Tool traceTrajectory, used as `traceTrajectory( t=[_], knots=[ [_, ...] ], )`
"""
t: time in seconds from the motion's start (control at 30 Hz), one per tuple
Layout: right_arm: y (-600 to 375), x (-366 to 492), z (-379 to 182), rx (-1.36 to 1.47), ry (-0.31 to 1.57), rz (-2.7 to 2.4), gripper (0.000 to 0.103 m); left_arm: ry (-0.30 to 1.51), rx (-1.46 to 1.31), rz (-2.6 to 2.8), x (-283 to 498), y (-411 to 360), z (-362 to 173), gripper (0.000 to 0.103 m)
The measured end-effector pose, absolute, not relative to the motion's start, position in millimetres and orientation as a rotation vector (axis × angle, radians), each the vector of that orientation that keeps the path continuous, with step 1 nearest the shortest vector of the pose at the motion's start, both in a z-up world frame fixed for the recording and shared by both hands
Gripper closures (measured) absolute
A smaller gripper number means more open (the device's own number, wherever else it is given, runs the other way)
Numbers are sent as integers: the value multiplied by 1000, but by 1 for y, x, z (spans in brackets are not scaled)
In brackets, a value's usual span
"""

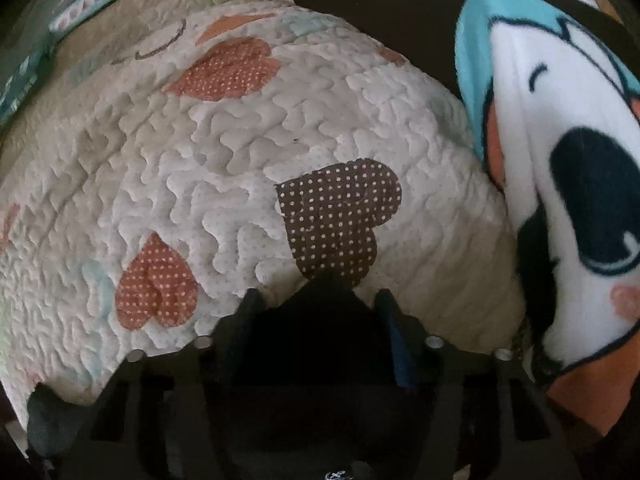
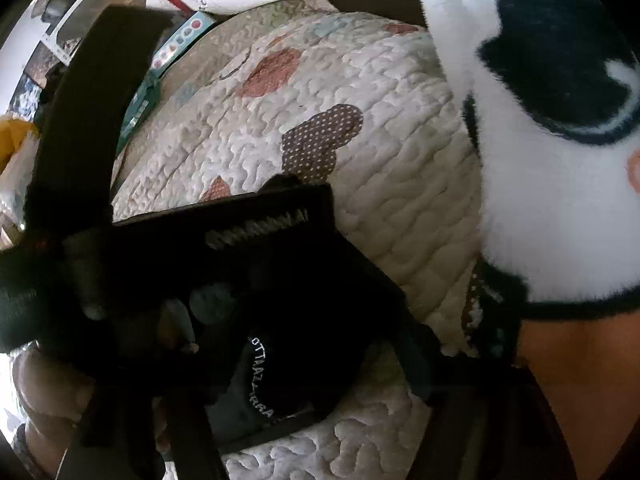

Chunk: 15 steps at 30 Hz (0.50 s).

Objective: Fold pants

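— Left wrist view: what is recorded of the jaws?

— The left gripper (image 1: 320, 306) is seen pointing steeply down at a cream quilt (image 1: 224, 168) with heart patches. Its jaws are set partway apart, and the gap is filled by a bunched peak of black cloth, taken to be the pants (image 1: 320, 344). The cloth is judged to be gripped.

— And the right gripper (image 2: 320, 400)?

— In the right wrist view, black cloth with white lettering (image 2: 262, 384) is seen lying between its fingers, near the bottom of the frame. Whether the pads are pressed on it cannot be told. The left tool and the hand (image 2: 44, 384) holding it are seen crowded close in front, at the near left.

— Where are the pants placed?

— They are gathered at the near edge of the quilt, under both tools. A cartoon-print fleece blanket (image 1: 560, 160) is noted to the right, touching the quilt.

— What is advised for the step in hand?

— A fold is judged to be under way. Both holds should be confirmed before the cloth is carried. The edge should be kept taut and level between the tools, laid flat on bare quilt to the left, and kept well apart from the fleece blanket.
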State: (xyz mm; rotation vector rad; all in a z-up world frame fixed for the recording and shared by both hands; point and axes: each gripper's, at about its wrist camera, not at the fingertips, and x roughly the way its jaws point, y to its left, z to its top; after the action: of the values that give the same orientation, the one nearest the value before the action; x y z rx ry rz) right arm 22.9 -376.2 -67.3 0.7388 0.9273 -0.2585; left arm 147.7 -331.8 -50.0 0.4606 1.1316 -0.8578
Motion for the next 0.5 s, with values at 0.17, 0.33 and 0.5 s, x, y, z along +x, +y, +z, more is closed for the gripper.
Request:
traceTrajectory(
  t=[0.17, 0.33, 0.5],
  knots=[
    [-367, 31, -59, 688, 944, -219, 73, 1108, 456, -854, 144, -319, -41, 84],
    [-359, 30, -37, 677, 905, -157, 80, 1098, 366, -896, 146, -304, -15, 92],
    [-335, 30, -3, 615, 848, -64, 81, 1091, 205, -925, 160, -263, 19, 92]
  ],
)
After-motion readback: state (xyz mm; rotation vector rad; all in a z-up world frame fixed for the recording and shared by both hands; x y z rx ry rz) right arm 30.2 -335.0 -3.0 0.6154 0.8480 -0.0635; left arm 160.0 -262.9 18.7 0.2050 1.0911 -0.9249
